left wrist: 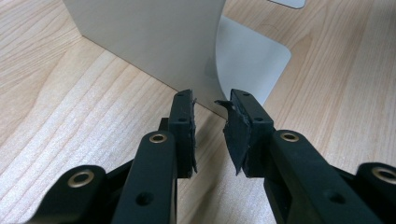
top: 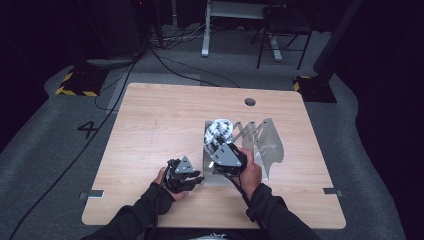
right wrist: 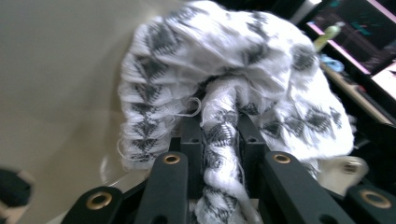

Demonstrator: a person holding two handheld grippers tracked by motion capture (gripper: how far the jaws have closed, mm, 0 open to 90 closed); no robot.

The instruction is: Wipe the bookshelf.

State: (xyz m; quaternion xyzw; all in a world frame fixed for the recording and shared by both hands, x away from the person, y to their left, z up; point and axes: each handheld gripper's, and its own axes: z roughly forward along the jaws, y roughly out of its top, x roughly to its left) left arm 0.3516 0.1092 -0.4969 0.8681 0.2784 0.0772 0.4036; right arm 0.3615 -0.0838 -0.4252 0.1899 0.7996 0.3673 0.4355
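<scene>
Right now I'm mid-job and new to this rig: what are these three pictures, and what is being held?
A person works at a wooden table with a handheld two-jaw gripper in each hand. The high view looks down from above; the other two views come from cameras riding on the grippers. The right gripper is shut on a white-and-grey patterned knitted cloth, held at a metal rack with upright dividers. The left gripper holds nothing, its jaws apart, pointing at the rack's base plate.

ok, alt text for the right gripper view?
The right tongs are shut on a bunched white cloth with a grey diamond pattern, a twisted strand of it pinched between the black jaws. A pale, smooth rack panel stands at the left, and blurred screens glow at the upper right.
</scene>
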